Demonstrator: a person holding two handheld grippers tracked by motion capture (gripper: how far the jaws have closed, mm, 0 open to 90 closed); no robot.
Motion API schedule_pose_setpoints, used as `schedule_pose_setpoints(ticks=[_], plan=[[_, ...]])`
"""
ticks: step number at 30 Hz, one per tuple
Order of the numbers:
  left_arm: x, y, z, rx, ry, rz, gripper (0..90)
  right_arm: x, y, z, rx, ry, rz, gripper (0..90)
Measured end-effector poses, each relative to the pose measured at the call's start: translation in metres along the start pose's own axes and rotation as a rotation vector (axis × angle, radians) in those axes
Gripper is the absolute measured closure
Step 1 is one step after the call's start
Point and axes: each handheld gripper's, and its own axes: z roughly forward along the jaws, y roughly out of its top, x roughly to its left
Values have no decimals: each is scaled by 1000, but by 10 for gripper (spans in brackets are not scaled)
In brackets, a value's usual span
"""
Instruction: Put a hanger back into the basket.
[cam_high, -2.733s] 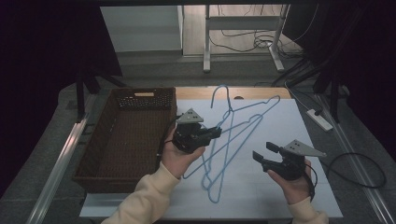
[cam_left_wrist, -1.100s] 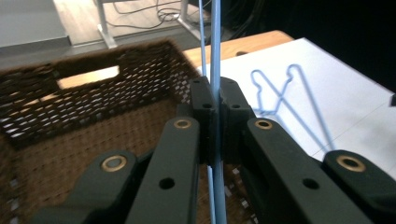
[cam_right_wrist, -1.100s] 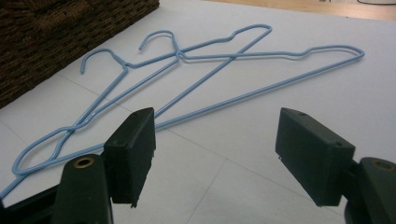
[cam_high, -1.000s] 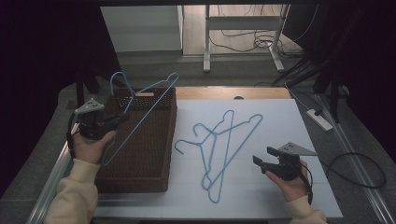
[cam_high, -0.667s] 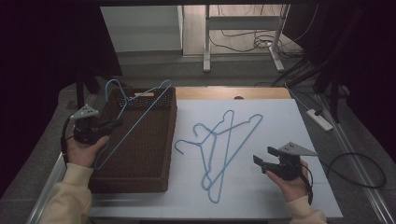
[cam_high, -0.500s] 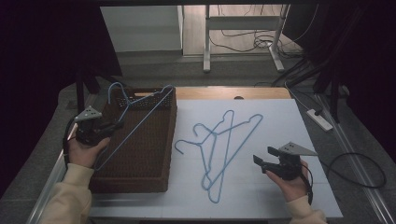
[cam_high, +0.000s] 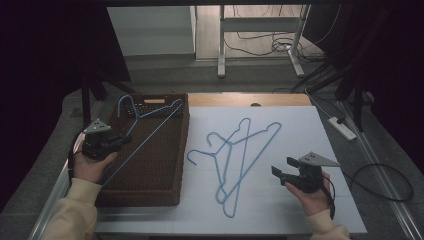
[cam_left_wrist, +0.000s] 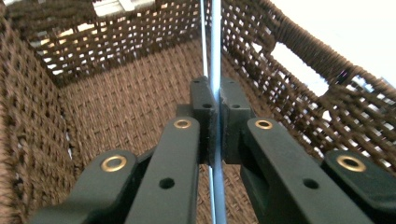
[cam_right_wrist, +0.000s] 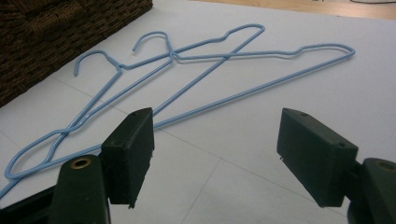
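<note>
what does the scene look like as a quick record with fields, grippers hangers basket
left gripper: shut on a blue wire hanger, held over the wicker basket
held hanger: hook end toward the basket's far wall
right gripper: jaws open, holding nothing, above the white sheet
loose hangers: two, blue wire, overlapping on the sheet, right of the basket
basket inside: woven floor bare where the left gripper view shows it

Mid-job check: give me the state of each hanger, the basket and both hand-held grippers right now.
Left hand-held gripper: shut on the held hanger's wire.
Held hanger: tilted over the basket, hook at the far end.
Basket: upright, bare weave floor visible inside.
Two hangers: lying flat on the white sheet, overlapping.
Right hand-held gripper: open, nothing between its jaws.
</note>
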Motion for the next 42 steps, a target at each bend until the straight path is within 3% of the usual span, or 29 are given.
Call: schedule_pose_setpoints(ticks=[6,8,9,11,14,16,18,23,26,29,31,35,42], plan=[[4,-3,9,46,-21,-14,866,0,0,0,2,-1,1,283],[6,-3,16,96,-33,-20,866,0,0,0,2,-2,1,283],[6,-3,16,96,-33,-20,865,0,0,0,2,-1,0,283],[7,-4,22,147,-11,-24,865,0,0,0,2,-1,0,283],[12,-4,27,163,-22,-58,864,0,0,0,2,0,0,283],[15,-5,32,208,-9,-83,861,0,0,0,2,0,0,283],[17,-6,36,230,0,-83,856,0,0,0,2,1,0,283],[17,-4,34,200,49,-97,761,0,0,0,2,4,0,283],[14,-3,31,192,96,-87,569,1,0,0,3,5,-2,283],[10,-1,25,170,126,-102,358,1,0,0,3,4,-3,283],[9,0,21,158,127,-108,308,1,0,0,4,4,-2,283],[2,6,4,78,70,-111,278,1,0,0,4,3,-2,283],[-14,10,-10,7,-30,-98,245,1,0,0,5,1,-1,283]])
